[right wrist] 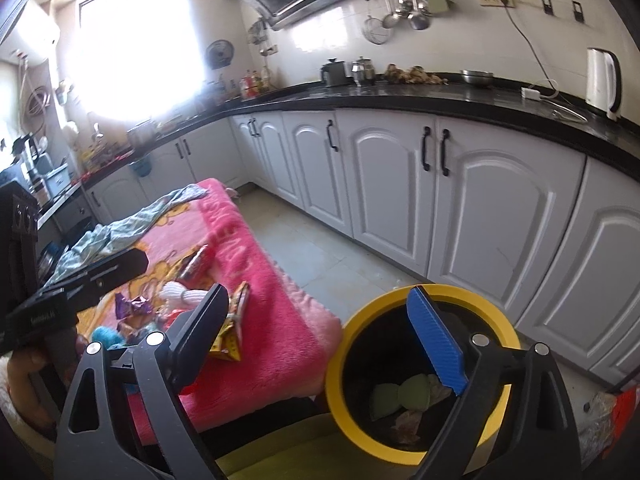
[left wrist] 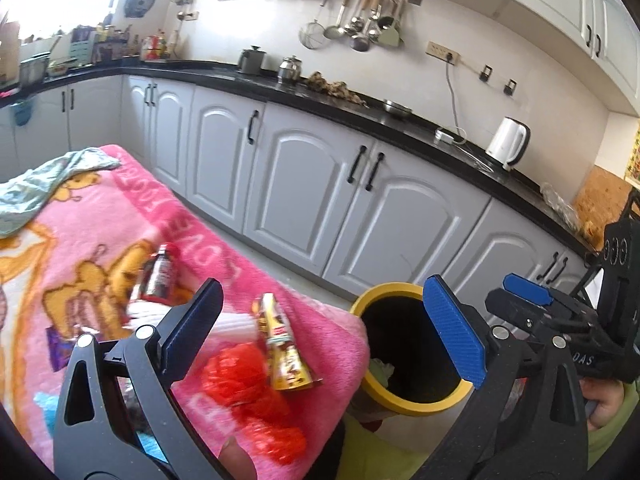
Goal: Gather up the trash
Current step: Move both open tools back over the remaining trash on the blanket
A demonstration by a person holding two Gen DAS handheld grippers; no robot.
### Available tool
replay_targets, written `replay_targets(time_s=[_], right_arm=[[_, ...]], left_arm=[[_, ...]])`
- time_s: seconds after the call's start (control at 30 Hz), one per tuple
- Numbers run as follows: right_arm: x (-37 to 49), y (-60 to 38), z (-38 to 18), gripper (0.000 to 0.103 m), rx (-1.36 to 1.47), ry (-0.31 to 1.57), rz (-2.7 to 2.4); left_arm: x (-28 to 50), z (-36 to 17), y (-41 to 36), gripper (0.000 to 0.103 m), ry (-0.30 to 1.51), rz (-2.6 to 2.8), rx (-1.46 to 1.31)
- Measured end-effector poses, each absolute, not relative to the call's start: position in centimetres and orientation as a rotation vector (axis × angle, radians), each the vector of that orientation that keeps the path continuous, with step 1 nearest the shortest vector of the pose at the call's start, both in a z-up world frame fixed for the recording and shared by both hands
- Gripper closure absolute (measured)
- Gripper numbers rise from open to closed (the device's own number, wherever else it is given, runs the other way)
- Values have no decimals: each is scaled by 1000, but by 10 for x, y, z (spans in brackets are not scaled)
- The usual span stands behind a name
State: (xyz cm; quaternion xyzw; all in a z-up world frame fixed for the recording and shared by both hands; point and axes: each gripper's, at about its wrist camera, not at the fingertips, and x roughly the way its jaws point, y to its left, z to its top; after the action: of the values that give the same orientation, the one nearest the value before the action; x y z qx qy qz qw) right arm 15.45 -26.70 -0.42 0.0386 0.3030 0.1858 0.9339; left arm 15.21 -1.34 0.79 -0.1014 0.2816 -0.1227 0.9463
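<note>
Step now: you are between pieces of trash; both grippers are empty and hang near the round black bin with the yellow rim point(right wrist: 416, 380); I think one drop is done and the next pick has not begun
Left gripper point(left wrist: 320, 332): its jaws stand wide apart with nothing between them; it looks across the corner of the fluffy pink blanket with cartoon bears point(left wrist: 132, 216) and the bin's rim
Right gripper point(right wrist: 332, 344): let go as well, jaws wide, nothing held; its blue ribbed pad point(right wrist: 436, 344) sits in front of the bin's mouth
Bin: it stands on the floor just beside the blanket's corner; some pale green and crumpled bits lie at the bottom
Trash left: the long yellow and brown snack wrapper point(left wrist: 286, 356) lies near the blanket's edge, closest to the bin; the crumpled red plastic bag point(left wrist: 248, 392) lies just beside it; the dark red and silver packet point(left wrist: 158, 276) is farther back; the small purple foil wrapper point(right wrist: 132, 306) is by a blue fluffy lump that I cannot name
Not trash, I think: the pale green cloth point(left wrist: 36, 188) bunched at the far end
Next move: swing your left gripper back over the blanket; go for the yellow wrapper first, since it is nearest; come down with one pad on each side of its narrow part, then squeeze
Take care: the blanket is soft and fuzzy, so do not pinch it with the wrapper; the red bag is thin and may slip
</note>
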Motion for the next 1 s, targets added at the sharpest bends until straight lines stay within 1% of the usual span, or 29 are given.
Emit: replay_targets(time_s=[0.57,1.0], right_arm=[[124,-186,-14,14,-44,657,534],[105,-125,-35,14,-129,708,628]], left_arm=[[113,21,75,11,522,-65,-259],[84,10,121,11,537,30,-282]])
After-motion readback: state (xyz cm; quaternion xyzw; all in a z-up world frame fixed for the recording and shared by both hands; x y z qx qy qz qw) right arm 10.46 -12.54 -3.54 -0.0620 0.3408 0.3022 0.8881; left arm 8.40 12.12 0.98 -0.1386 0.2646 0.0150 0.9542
